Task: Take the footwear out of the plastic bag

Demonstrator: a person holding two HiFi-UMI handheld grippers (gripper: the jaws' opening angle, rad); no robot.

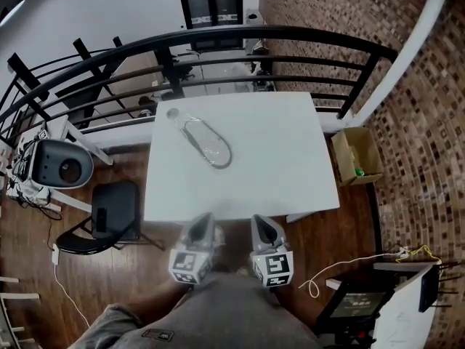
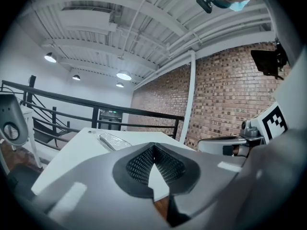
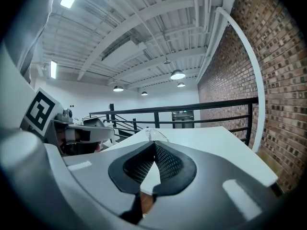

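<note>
Footwear (image 1: 212, 147), pale and elongated, lies inside a clear plastic bag (image 1: 187, 126) on the white tabletop (image 1: 290, 158). The kind of footwear cannot be determined through the plastic. The bag rests flat and diagonal on the left part of the tabletop, toward the far side, with one end pointing at the far left corner and the other toward the centre. Nothing touches it. The left claw (image 1: 204, 225) is at the near edge of the tabletop, pointing toward the far side; its jaws are pressed together with nothing between them, as the left gripper view confirms. The right claw (image 1: 263, 225) is just beside it, parallel and at the same edge; its jaws are likewise closed and empty. Both claws are well apart from the bag. Each claw carries a cube with square markers at its rear, near the person's body. A black metal railing (image 1: 218, 38) runs behind the tabletop. A brick wall (image 1: 414, 100) stands to the right, with an open cardboard box (image 1: 356, 155) on the wooden floor (image 1: 349, 231) beside the tabletop. A black chair (image 1: 109, 220) stands at the left near corner of the tabletop. A white cable (image 1: 341, 267) lies on the floor at the right.
</note>
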